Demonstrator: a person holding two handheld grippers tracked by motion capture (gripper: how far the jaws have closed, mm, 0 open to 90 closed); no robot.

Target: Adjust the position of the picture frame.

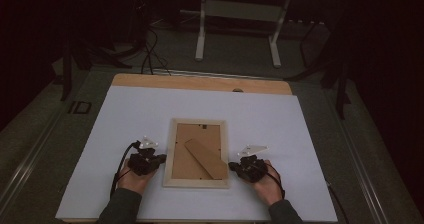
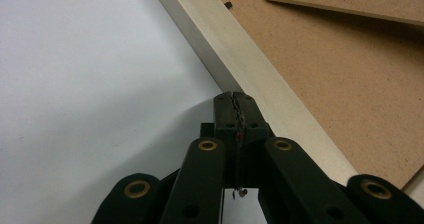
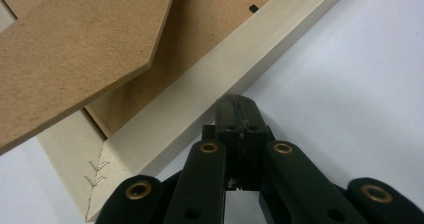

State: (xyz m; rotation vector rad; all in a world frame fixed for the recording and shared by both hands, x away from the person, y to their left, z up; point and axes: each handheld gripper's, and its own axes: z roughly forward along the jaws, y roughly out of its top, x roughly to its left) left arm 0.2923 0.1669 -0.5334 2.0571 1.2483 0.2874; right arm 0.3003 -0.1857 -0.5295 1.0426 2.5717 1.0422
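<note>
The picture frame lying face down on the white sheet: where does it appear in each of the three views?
High view: picture frame at centre, between the left gripper and right gripper.
Left gripper view: its pale rail crosses diagonally, upper middle to lower right.
Right gripper view: its corner at left and centre.
Shared landmark: the brown stand flap.

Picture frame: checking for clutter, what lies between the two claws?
In the high view, the face-down picture frame lies between the left claw and right claw.
</note>
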